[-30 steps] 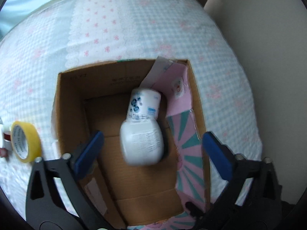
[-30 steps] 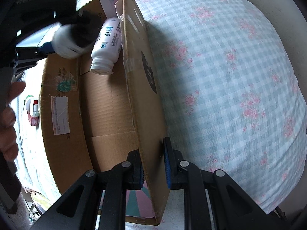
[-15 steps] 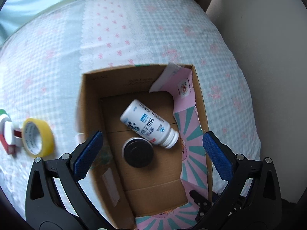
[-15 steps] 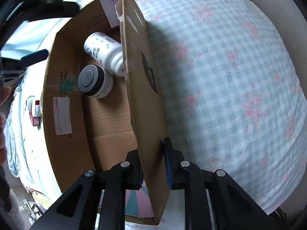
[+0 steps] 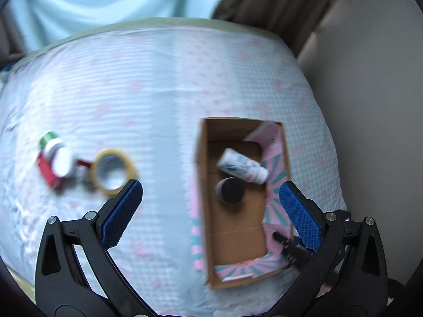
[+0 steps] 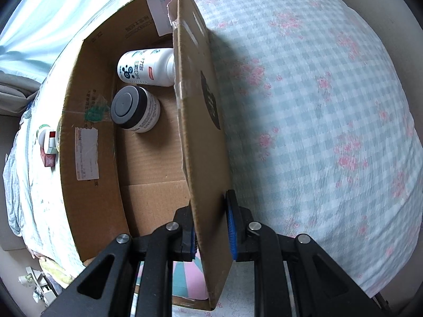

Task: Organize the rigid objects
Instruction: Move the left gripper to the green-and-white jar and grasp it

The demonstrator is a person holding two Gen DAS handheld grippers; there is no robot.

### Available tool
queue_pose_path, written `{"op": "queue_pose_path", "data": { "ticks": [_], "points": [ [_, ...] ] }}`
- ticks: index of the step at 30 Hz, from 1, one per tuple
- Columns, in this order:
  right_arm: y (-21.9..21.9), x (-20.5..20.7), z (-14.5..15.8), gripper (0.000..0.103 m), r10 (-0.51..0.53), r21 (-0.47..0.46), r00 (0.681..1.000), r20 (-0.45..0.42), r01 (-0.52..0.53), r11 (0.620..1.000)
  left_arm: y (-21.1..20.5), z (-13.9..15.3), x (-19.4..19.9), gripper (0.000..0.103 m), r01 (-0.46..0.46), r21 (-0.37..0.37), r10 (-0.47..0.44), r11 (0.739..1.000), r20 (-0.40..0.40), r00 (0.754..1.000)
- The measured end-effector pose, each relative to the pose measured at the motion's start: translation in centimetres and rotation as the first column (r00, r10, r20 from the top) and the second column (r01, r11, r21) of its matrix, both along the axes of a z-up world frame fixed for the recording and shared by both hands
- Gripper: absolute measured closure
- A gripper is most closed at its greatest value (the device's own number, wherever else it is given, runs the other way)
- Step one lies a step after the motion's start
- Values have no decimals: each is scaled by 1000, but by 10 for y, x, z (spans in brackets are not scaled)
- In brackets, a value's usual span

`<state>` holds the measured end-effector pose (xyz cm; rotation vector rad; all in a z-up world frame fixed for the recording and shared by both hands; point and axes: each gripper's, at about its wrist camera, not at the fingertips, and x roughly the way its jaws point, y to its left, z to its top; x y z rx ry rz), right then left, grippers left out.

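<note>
An open cardboard box (image 5: 203,211) (image 6: 87,163) lies on the bed. In it a white bottle (image 5: 242,166) (image 6: 145,67) lies on its side, and a dark-lidded jar (image 5: 230,191) (image 6: 134,109) stands beside it. My left gripper (image 5: 211,208) is open and empty, high above the bed to the box's left. My right gripper (image 6: 211,227) is shut on the box's right wall (image 6: 203,121). A yellow tape roll (image 5: 112,171), a red box (image 5: 49,174) (image 6: 49,159) and a white jar (image 5: 62,159) lie on the bed at left.
The bed has a blue-and-pink checked cover (image 5: 158,92) (image 6: 317,105). A green-capped container (image 5: 47,138) (image 6: 42,132) sits by the red box. A pale curtain (image 5: 119,2) hangs behind the bed, a wall (image 5: 370,79) stands at right. Clutter lies on the floor (image 6: 34,282) at lower left.
The white bottle dropped from my left gripper into the box and came to rest beside the jar. My left gripper rose and swung left, away from the box. The right gripper held still.
</note>
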<state>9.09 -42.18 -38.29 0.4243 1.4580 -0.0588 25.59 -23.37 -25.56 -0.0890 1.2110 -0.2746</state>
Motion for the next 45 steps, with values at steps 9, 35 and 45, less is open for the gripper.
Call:
{"op": "queue_pose_path", "data": {
  "ticks": [9,35,45],
  "points": [
    [2,-2,5,86,-9,-4,1000,5,9,1000,158,8,-19,0,-201,27,201,979,-11,980],
    [2,-5,7,87,-151,-39,988,1,151,988,317,-164,138,1,197,289,-149,937,-181,972],
    [0,-5,7,87,-195,-52,981,-8,194,980,289,-212,173,10,478,404,-370,780,-318,873]
  ]
}}
